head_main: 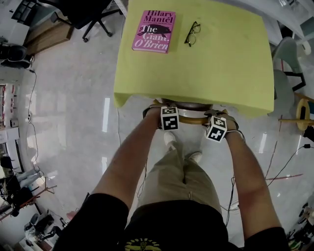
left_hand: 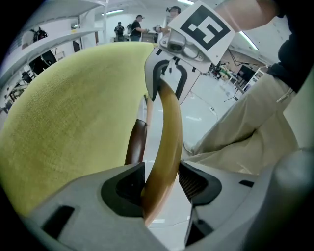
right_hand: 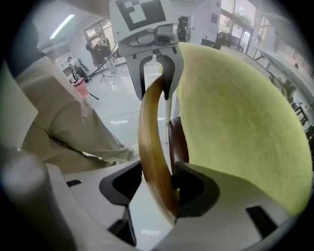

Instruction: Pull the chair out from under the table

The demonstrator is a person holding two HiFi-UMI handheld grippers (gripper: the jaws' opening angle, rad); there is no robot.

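Note:
A chair is tucked under a table draped in yellow-green cloth (head_main: pixel 196 59); only its curved wooden back rail (head_main: pixel 192 119) and dark brown seat (head_main: pixel 194 105) show at the near edge. My left gripper (head_main: pixel 169 119) straddles the rail's left end. In the left gripper view (left_hand: pixel 159 184) the rail (left_hand: pixel 169 127) rests against one pad with a gap to the other, so it is open. My right gripper (head_main: pixel 216 128) straddles the right end. The right gripper view (right_hand: pixel 157 188) shows the rail (right_hand: pixel 149 127) against the table-side pad and a gap on the other side: open.
A pink book (head_main: pixel 154 31) and glasses (head_main: pixel 192 33) lie on the table. A black office chair (head_main: pixel 86 14) stands at far left, and a grey chair (head_main: pixel 287 63) to the right. The person's legs and shoes (head_main: pixel 169 139) stand just behind the chair. Cables (head_main: pixel 284 166) trail across the floor.

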